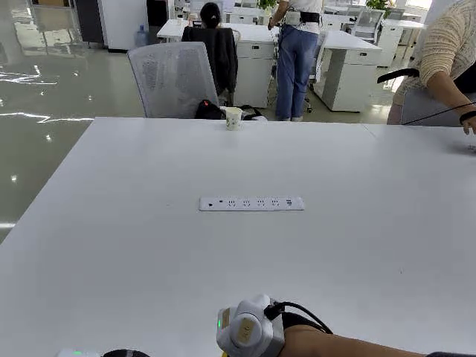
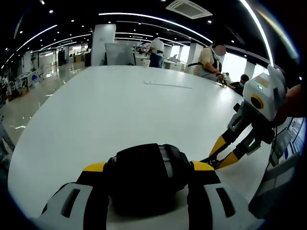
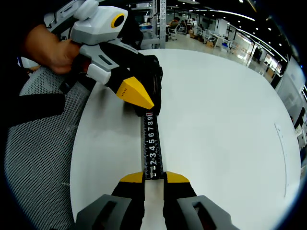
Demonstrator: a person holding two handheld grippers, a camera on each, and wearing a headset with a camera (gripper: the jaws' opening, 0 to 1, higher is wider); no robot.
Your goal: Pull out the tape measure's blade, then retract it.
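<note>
The left tongs (image 2: 149, 167) clamp the black rounded tape measure case (image 2: 144, 189), the right tongs (image 3: 154, 178) clamp its black numbered blade (image 3: 151, 139): extraction appears in hand, requiring a straight outward pull next.

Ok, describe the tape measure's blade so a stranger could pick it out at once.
On the big white table, near its edge, the left claw clamps a black tape measure case. The blade is the narrow dark strip running from that case to the right claw; alone there, it carries pale numerals.
</note>
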